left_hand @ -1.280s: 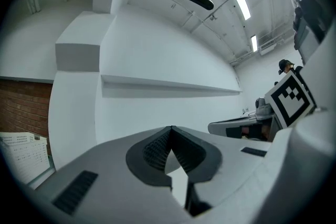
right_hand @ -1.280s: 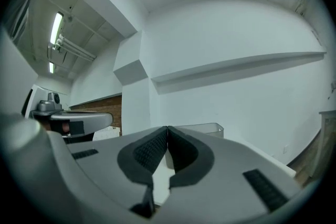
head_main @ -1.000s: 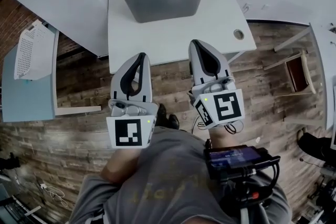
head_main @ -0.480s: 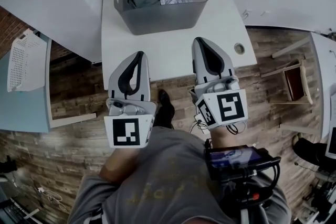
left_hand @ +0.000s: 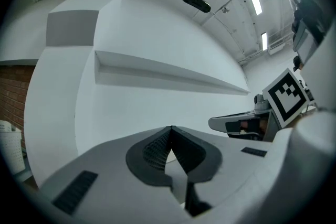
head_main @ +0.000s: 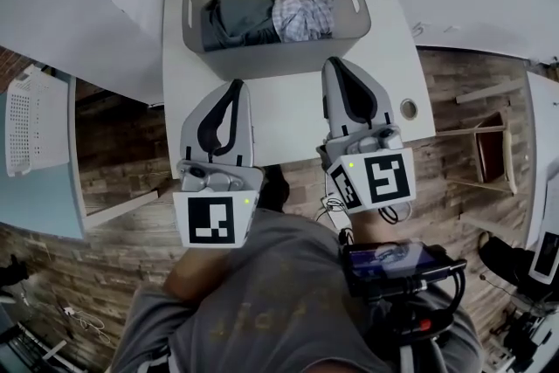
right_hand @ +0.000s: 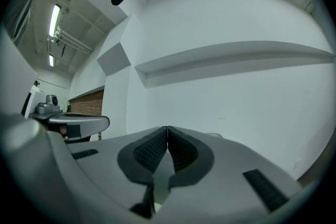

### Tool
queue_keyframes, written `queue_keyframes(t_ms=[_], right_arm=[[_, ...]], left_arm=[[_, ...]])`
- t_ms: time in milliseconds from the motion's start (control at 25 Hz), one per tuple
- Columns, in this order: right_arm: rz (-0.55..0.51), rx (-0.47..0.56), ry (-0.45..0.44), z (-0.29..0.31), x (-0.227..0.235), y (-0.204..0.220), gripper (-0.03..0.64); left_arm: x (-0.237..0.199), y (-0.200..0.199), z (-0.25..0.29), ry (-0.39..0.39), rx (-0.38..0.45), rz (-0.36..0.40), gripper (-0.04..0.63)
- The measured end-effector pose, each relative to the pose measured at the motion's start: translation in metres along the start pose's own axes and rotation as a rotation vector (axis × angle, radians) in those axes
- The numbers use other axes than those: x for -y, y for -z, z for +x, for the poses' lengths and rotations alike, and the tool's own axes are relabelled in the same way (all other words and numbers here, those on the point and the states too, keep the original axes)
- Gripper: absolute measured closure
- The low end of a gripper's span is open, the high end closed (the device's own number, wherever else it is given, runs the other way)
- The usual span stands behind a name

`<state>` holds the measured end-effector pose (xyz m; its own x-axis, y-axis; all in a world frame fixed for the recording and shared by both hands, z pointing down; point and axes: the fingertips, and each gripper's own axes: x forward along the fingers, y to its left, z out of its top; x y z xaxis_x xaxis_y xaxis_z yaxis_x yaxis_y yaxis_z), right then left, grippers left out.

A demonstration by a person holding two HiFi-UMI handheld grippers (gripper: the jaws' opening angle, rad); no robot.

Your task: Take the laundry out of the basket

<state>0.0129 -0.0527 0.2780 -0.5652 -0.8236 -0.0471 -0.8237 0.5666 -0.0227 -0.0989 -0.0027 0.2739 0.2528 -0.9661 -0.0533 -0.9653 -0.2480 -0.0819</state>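
Note:
A grey plastic basket (head_main: 271, 61) with handle slots stands on the far part of a small white table (head_main: 284, 113). Inside lie a dark grey garment (head_main: 236, 17) on the left and a checked cloth (head_main: 303, 15) on the right. My left gripper (head_main: 234, 86) is shut and empty, its tip over the table just short of the basket's near wall. My right gripper (head_main: 334, 63) is shut and empty too, its tip at the basket's near right corner. Both gripper views show only shut jaws, left gripper (left_hand: 170, 128) and right gripper (right_hand: 167, 128), before a white wall.
A white perforated basket (head_main: 24, 122) rests on a pale blue surface at the left. A round cable hole (head_main: 408, 108) marks the table's right corner. Wooden floor surrounds the table, with a chair (head_main: 491, 148) at the right. A white wall with a ledge (left_hand: 168, 73) faces the grippers.
Both grippers have travelled forward toward the table and basket, which now appear nearer and larger. The jaws stayed shut. The laundry has not moved.

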Motion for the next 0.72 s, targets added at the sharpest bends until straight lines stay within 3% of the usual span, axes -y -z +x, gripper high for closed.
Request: queue_keyframes(t_ms=[120,360,720], right_arm=[[-0.013,0.013,-0.008,0.023,0.006,-0.005,0.609],[-0.046,0.116,-0.029,0.06,0.017,-0.043,0.609],[-0.087,0.145,-0.04,0.082,0.026,-0.068,0.609]], left_arm=[[-0.013,-0.005,0.017,-0.008,0.017,0.01,0.588],[-0.032,-0.045,0.053,-0.016,0.15,0.053,0.588],[-0.045,-0.06,0.079,-0.032,0.174,0.056,0.588]])
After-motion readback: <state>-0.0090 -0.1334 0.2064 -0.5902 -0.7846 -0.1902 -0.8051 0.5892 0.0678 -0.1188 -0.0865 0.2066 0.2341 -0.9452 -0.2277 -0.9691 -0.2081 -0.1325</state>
